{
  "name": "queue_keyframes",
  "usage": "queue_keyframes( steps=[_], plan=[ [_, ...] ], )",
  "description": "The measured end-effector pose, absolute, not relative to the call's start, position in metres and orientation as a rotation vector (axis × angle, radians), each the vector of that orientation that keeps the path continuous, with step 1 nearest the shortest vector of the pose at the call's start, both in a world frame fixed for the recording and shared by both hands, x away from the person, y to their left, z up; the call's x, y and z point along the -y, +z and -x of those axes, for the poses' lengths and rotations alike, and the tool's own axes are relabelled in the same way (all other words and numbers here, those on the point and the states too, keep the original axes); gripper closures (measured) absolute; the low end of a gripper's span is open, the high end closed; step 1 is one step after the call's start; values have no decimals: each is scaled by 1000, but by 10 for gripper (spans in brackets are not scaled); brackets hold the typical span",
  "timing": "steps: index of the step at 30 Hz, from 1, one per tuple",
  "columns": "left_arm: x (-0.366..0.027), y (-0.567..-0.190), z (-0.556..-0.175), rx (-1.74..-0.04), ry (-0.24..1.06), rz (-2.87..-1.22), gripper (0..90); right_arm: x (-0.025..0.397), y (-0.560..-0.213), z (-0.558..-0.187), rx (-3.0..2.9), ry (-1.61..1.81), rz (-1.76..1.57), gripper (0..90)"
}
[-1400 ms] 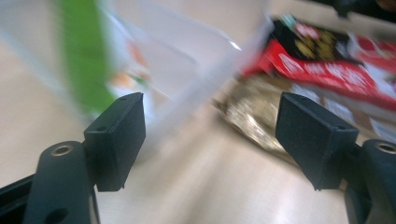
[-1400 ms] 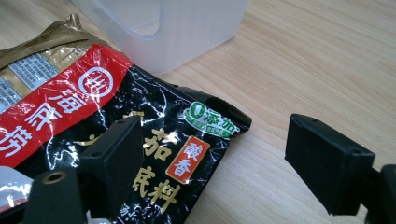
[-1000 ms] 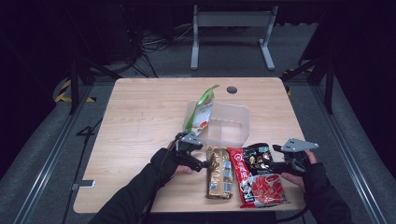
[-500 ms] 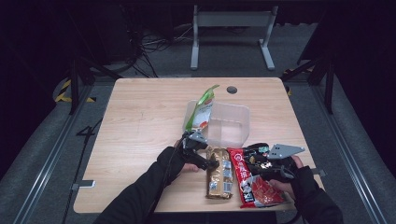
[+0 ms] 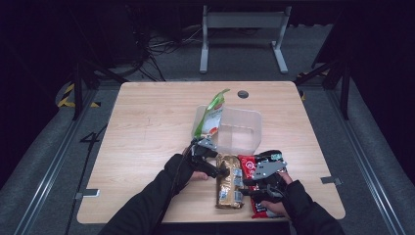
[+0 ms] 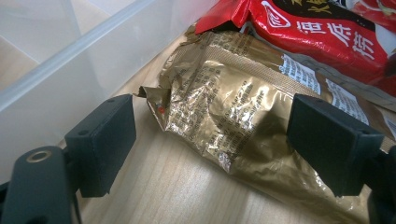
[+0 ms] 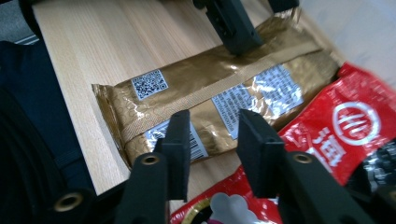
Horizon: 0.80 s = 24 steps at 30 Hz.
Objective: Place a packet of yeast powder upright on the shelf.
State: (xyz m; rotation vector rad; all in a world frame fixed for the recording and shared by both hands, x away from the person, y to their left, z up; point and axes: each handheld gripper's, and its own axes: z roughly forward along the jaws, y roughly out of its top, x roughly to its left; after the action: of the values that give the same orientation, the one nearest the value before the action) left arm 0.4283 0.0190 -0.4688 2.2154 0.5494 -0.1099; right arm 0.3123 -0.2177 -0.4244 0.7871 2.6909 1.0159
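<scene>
On the light wooden table (image 5: pixel 147 132) the left gripper (image 5: pixel 221 171) is at the upper end of the gold packet (image 5: pixel 229 185), and in the left gripper view its 2 black jaws stand wide apart, released, one on each side of the crumpled top corner of this packet (image 6: pixel 224 126) without pressing it. Behind it stands the clear plastic container (image 5: pixel 240 129), a rectangular box with thin, milky walls; a green snack bag (image 5: pixel 210 115) stands upright in its left part and sticks out above the rim, while its right part looks bare. The left gripper view shows the container wall (image 6: pixel 70 60) just beside the left jaw, and the shiny, wrinkled foil with small printed text, which the high view is too small to show. The gold packet is long and flat and lies near the front edge of the table, touching the red packet (image 5: pixel 257 188) at its right. The right gripper (image 5: pixel 245 188) is at the lower part of the gold packet; in the right gripper view the jaws are parted by a narrow gap above the barcode label, grasping nothing, and this view shows a QR code (image 7: pixel 149 84) and a glossy red packet (image 7: pixel 336 130) with white characters.
</scene>
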Motion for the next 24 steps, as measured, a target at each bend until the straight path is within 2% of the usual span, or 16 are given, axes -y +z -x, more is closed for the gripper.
queue_keyframes(
  steps=[2,11,18,20,21,23,24],
  plan=[
    [-19,-469,-429,-553,-128,-2217,165,214,-429,-314,-2706,971,-804,602],
    [-14,-469,-429,-530,-206,-2223,174,201,-441,-313,-2726,888,-773,612],
    [-11,-467,-428,-526,-258,-2226,254,198,-443,-310,-2728,853,-721,642],
    [-11,-466,-431,-543,-267,-2219,337,197,-444,-309,-2729,845,-712,645],
    [-12,-465,-432,-551,-264,-2208,407,196,-444,-309,-2730,845,-710,645],
    [-15,-463,-433,-568,-221,-2194,564,196,-444,-309,-2730,835,-703,645],
    [-15,-463,-434,-591,-184,-2204,679,196,-445,-309,-2728,835,-699,645]
  ],
)
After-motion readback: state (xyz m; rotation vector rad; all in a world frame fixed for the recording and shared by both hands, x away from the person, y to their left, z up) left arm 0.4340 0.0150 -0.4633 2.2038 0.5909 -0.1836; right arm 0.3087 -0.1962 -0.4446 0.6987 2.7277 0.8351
